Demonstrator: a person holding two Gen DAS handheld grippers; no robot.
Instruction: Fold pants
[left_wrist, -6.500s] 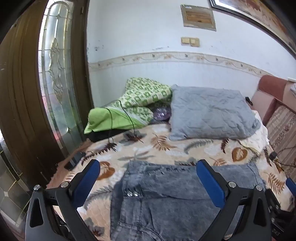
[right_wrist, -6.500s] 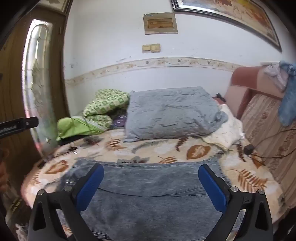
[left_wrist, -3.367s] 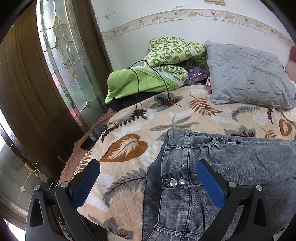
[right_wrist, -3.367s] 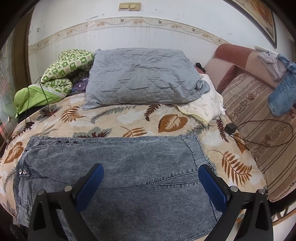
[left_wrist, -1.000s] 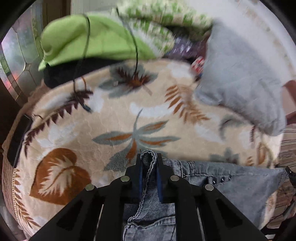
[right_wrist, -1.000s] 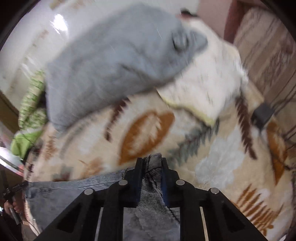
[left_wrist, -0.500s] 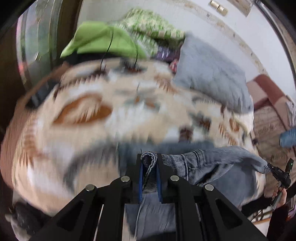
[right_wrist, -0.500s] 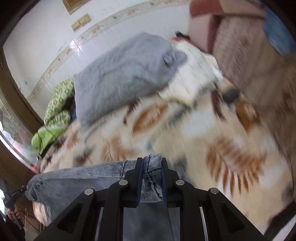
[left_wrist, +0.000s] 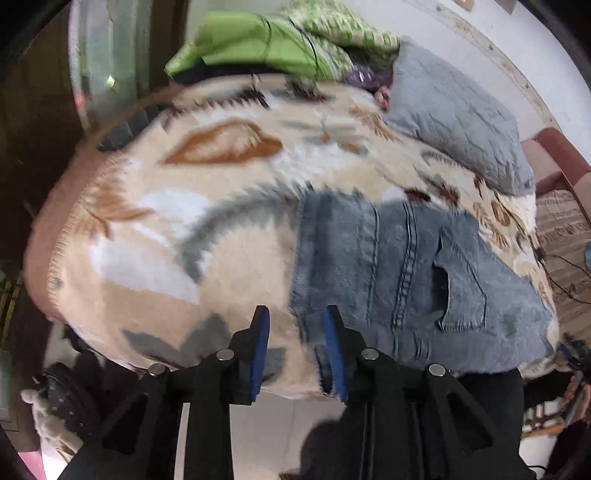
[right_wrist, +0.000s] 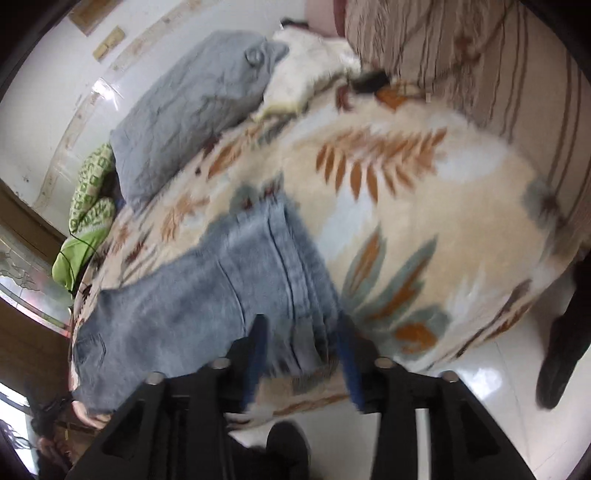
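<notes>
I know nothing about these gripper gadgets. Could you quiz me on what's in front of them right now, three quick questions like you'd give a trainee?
1. True or false: the jeans lie folded on the leaf-patterned bedspread.
2. Which lies nearest the wall? A) the grey pillow B) the jeans C) the left gripper
3. Fill in: neither the left gripper nor the right gripper is clamped on the denim; both sets of jaws are ____.

Key
1. True; a back pocket faces up in the left wrist view.
2. A.
3. Opening. The right gripper's jaws straddle the jeans' edge without pressing it; the left's have only bedspread between them.
</notes>
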